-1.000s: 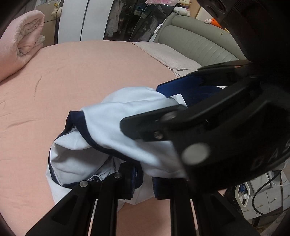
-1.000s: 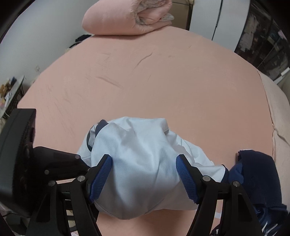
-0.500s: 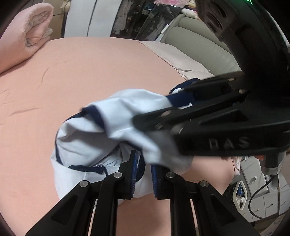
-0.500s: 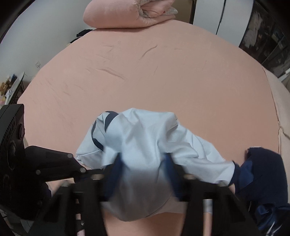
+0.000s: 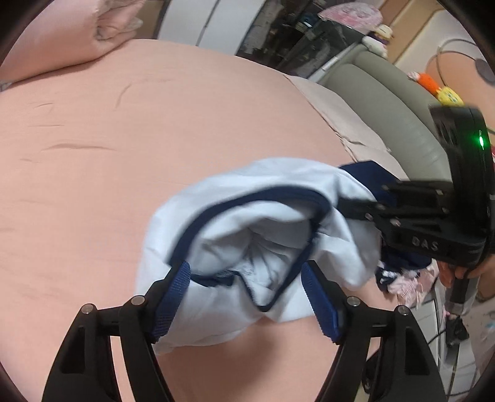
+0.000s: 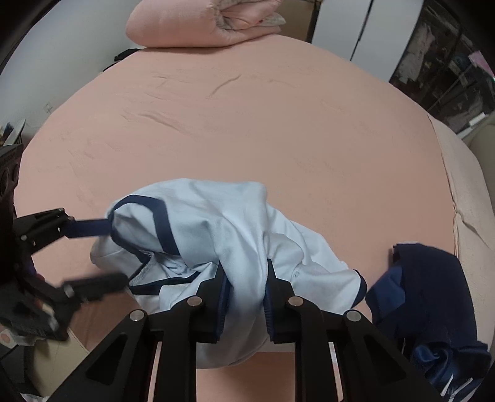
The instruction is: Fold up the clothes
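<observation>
A crumpled light-blue shirt with navy trim (image 5: 266, 235) (image 6: 216, 222) lies bunched on the pink bed near its front edge. My left gripper (image 5: 247, 284) is open, its blue-padded fingers either side of the shirt's near folds; it also shows at the left of the right wrist view (image 6: 89, 256), jaws apart at the shirt's navy-edged hem. My right gripper (image 6: 246, 278) is shut on a bunch of the shirt's fabric; it shows at the right of the left wrist view (image 5: 355, 205), pinching the shirt's far side.
A navy garment (image 6: 433, 303) lies crumpled to the right of the shirt. A rolled pink quilt (image 6: 201, 24) sits at the bed's far end. The pink sheet (image 6: 247, 123) stretches beyond. A grey sofa (image 5: 386, 117) and cables stand right of the bed.
My right gripper has closed from open onto the shirt's fabric. My left gripper, shut on the shirt before, has opened wide and let go. The shirt has shifted slightly.
</observation>
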Demonstrator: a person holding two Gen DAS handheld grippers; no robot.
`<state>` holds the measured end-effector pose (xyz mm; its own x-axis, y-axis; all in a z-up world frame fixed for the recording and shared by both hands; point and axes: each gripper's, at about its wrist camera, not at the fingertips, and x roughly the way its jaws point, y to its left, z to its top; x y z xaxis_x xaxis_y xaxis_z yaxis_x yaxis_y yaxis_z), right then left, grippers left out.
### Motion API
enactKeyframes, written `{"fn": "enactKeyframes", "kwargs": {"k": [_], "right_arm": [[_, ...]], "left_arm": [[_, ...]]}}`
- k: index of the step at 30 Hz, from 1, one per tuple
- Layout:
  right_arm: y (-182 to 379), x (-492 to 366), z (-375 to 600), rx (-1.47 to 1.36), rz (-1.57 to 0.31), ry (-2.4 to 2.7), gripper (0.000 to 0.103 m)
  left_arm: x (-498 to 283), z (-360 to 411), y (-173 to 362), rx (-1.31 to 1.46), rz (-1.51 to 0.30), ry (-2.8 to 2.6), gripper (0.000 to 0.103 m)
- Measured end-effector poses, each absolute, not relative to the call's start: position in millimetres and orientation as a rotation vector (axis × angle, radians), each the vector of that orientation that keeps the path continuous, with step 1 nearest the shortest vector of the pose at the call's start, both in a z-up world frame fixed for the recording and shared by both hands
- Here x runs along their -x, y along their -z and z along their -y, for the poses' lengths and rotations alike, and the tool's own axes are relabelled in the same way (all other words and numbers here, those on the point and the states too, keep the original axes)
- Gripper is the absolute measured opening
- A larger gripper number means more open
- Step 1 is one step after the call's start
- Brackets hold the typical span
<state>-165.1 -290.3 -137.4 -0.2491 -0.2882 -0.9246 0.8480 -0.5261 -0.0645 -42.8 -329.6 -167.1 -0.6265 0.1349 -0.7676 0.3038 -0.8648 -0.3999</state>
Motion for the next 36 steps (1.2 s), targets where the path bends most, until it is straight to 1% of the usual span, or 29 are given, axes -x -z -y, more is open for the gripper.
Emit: {"fn": "enactKeyframes", "kwargs": {"k": [9, 17, 18, 19, 20, 21, 22, 23, 26, 30, 31, 35, 36], "right_arm": [[142, 174, 276, -1.217, -0.779, 1.885, 0.018], [146, 184, 263, -1.272, -0.72, 1.869, 0.018], [147, 184, 262, -1.271, -0.718, 1.87, 0.018], [147, 185, 262, -1.271, -0.717, 1.871, 0.018], [147, 185, 261, -1.273, -0.712, 1.872, 0.018], [148, 186, 261, -1.276, -0.705, 1.872, 0.018], [148, 186, 260, -1.278, -0.701, 1.87, 0.018], [149, 186, 260, -1.281, -0.697, 1.867, 0.018], [150, 184, 258, -1.281, -0.682, 1.859, 0.018], [152, 188, 254, -1.298, -0.635, 1.85, 0.018], [152, 190, 253, -1.304, -0.615, 1.843, 0.019], [147, 192, 249, -1.303, -0.547, 1.83, 0.02], [145, 191, 249, -1.297, -0.54, 1.835, 0.021]], "left_arm": [[49, 343, 178, -1.322, -0.71, 2.531, 0.073], [48, 344, 183, -1.355, -0.656, 2.522, 0.072], [49, 343, 184, -1.359, -0.648, 2.526, 0.07], [49, 342, 184, -1.362, -0.639, 2.529, 0.065], [50, 340, 184, -1.366, -0.625, 2.533, 0.056], [52, 337, 183, -1.369, -0.6, 2.54, 0.05], [53, 334, 182, -1.372, -0.583, 2.542, 0.039], [55, 332, 181, -1.375, -0.581, 2.538, 0.034], [60, 325, 180, -1.383, -0.557, 2.54, 0.029], [64, 316, 181, -1.402, -0.491, 2.561, 0.028], [64, 316, 182, -1.406, -0.5, 2.561, 0.028], [63, 323, 184, -1.405, -0.638, 2.545, 0.028], [64, 322, 184, -1.41, -0.637, 2.548, 0.028]]}}
